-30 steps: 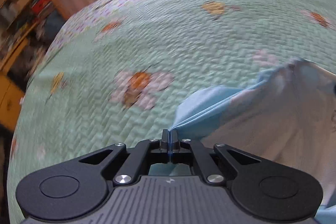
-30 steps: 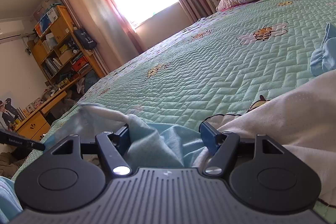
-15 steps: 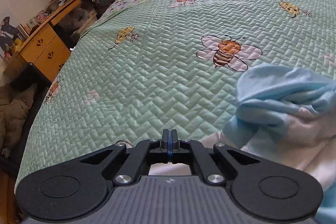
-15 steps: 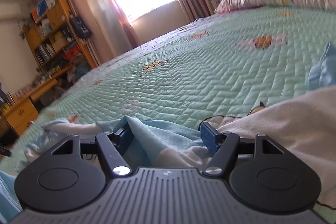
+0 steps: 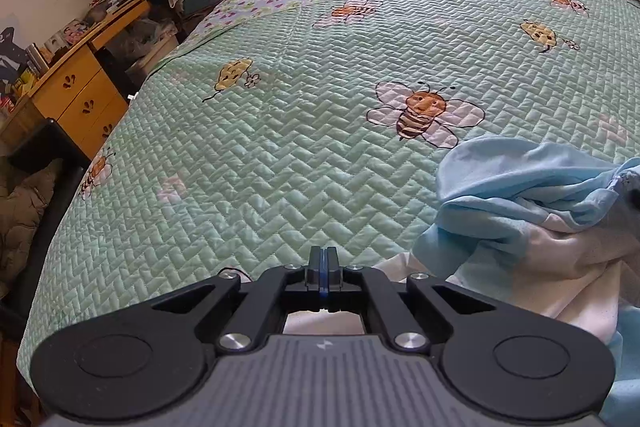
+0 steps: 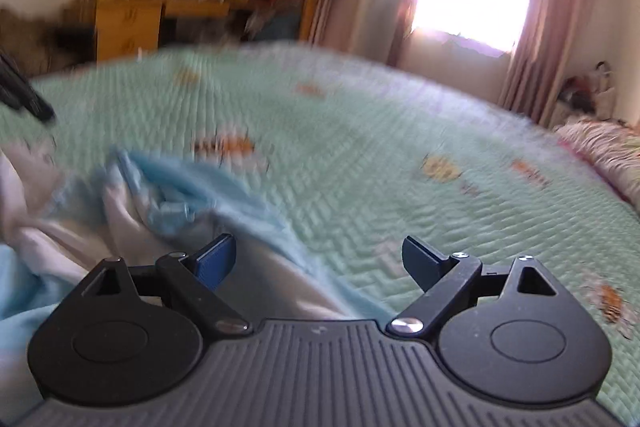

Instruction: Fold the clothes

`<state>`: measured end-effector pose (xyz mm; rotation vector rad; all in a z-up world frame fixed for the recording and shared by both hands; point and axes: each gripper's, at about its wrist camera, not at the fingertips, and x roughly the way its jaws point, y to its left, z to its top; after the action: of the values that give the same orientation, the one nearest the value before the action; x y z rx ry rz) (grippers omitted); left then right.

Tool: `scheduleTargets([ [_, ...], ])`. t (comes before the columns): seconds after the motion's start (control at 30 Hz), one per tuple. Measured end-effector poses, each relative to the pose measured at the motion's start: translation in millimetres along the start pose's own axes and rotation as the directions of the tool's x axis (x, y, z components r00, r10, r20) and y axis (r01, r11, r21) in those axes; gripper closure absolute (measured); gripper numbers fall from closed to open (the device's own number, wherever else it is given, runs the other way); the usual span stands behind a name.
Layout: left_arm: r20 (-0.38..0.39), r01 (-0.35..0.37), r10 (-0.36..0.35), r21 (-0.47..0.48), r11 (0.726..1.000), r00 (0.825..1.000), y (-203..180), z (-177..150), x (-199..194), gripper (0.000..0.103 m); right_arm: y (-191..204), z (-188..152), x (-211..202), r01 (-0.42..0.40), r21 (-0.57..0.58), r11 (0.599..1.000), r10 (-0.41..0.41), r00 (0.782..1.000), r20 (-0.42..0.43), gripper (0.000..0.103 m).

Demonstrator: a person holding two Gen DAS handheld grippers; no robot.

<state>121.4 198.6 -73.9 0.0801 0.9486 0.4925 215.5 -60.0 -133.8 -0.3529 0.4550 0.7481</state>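
One crumpled blue-and-white garment (image 5: 532,215) lies on the green bee-print quilt (image 5: 280,155) at the frame's lower right. Left hand-held gripper (image 5: 323,263) sits pinched closed, empty, beside it. Right hand-held gripper (image 6: 318,259) has just been opening, nothing between its jaws.

Both wrist cameras look low across the bed (image 5: 280,155), sharing the crumpled garment (image 6: 192,183).
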Motion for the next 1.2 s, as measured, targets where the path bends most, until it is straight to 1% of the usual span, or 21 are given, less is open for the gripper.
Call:
scheduleTargets([
  [0.07, -0.001, -0.003, 0.003, -0.002, 1.0, 1.0, 3, 0, 0, 0.103, 6, 3, 20, -0.041, 0.012, 0.999, 0.041, 0.998, -0.048, 0.036],
  [0.1, 0.0, -0.006, 0.006, 0.0, 1.0, 1.0, 4, 0, -1, 0.103, 7, 5, 28, -0.067, 0.039, 0.997, 0.07, 0.995, -0.071, 0.059],
  [0.13, 0.002, -0.008, 0.008, -0.001, 1.0, 1.0, 5, 1, -1, 0.103, 10, 7, 33, -0.082, 0.063, 0.995, 0.087, 0.993, -0.076, 0.074],
  [0.23, 0.01, -0.009, 0.009, -0.005, 1.0, 1.0, 8, 2, -4, 0.103, 20, 16, 35, -0.099, 0.104, 0.99, 0.104, 0.994, -0.044, 0.084],
  [0.33, 0.012, -0.01, 0.01, -0.006, 1.0, 1.0, 8, 3, -5, 0.103, 23, 35, 20, -0.175, 0.175, 0.969, 0.168, 0.984, 0.054, 0.088],
  [0.43, 0.014, -0.011, 0.011, -0.007, 1.0, 1.0, 8, 3, -6, 0.103, 28, 55, -2, -0.266, 0.194, 0.944, 0.236, 0.958, 0.166, 0.088],
  [0.53, 0.018, -0.009, 0.009, -0.005, 1.0, 1.0, 6, 3, -8, 0.103, 30, 65, -16, -0.305, 0.202, 0.931, 0.266, 0.943, 0.201, 0.088],
  [0.6, 0.022, -0.008, 0.008, -0.001, 1.0, 1.0, 4, 4, -9, 0.103, 26, 63, -17, -0.293, 0.218, 0.931, 0.261, 0.952, 0.161, 0.086],
  [0.67, 0.027, -0.005, 0.005, 0.005, 1.0, 1.0, 2, 5, -11, 0.103, 19, 51, -16, -0.256, 0.242, 0.936, 0.242, 0.967, 0.085, 0.075],
  [0.7, 0.028, 0.0, 0.0, 0.012, 1.0, 1.0, 1, 6, -11, 0.103, 14, 42, -18, -0.23, 0.253, 0.94, 0.223, 0.973, 0.056, 0.067],
  [0.73, 0.024, 0.008, -0.009, 0.023, 1.0, 1.0, -2, 7, -9, 0.101, 7, 31, -24, -0.202, 0.264, 0.943, 0.199, 0.979, 0.038, 0.064],
  [0.77, 0.018, 0.019, -0.02, 0.039, 0.999, 1.0, -5, 7, -8, 0.088, 0, 21, -33, -0.173, 0.282, 0.943, 0.169, 0.985, 0.041, 0.062],
  [0.8, 0.008, 0.034, -0.035, 0.066, 0.997, 0.999, -11, 7, -4, 0.079, -9, 11, -46, -0.146, 0.309, 0.94, 0.134, 0.989, 0.061, 0.054],
  [0.83, 0.004, 0.047, -0.047, 0.097, 0.994, 0.999, -18, 7, 1, 0.059, -19, 1, -59, -0.122, 0.341, 0.932, 0.1, 0.992, 0.08, 0.043],
  [0.87, 0.006, 0.054, -0.056, 0.141, 0.988, 0.998, -28, 6, 5, 0.05, -29, -9, -72, -0.099, 0.378, 0.92, 0.067, 0.993, 0.097, 0.039],
  [0.9, 0.01, 0.062, -0.065, 0.186, 0.981, 0.998, -38, 5, 8, 0.049, -39, -18, -84, -0.077, 0.408, 0.91, 0.036, 0.994, 0.106, 0.036],
  [0.93, 0.018, 0.07, -0.077, 0.233, 0.97, 0.997, -49, 4, 11, 0.048, -48, -26, -94, -0.051, 0.427, 0.903, 0.008, 0.995, 0.102, 0.036],
  [1.0, 0.034, 0.094, -0.109, 0.303, 0.948, 0.993, -68, 3, 15, 0.04, -59, -40, -112, 0.009, 0.435, 0.9, -0.05, 0.995, 0.083, 0.036],
  [1.03, 0.041, 0.109, -0.129, 0.321, 0.941, 0.991, -74, 4, 17, 0.037, -62, -47, -119, 0.036, 0.433, 0.901, -0.075, 0.995, 0.073, 0.036],
  [1.1, 0.047, 0.117, -0.141, 0.34, 0.933, 0.989, -85, 8, 23, 0.035, -64, -58, -129, 0.068, 0.427, 0.902, -0.103, 0.993, 0.059, 0.036],
  [1.2, 0.051, 0.097, -0.125, 0.372, 0.923, 0.991, -102, 16, 29, 0.034, -64, -70, -137, 0.065, 0.439, 0.896, -0.1, 0.993, 0.056, 0.033],
])
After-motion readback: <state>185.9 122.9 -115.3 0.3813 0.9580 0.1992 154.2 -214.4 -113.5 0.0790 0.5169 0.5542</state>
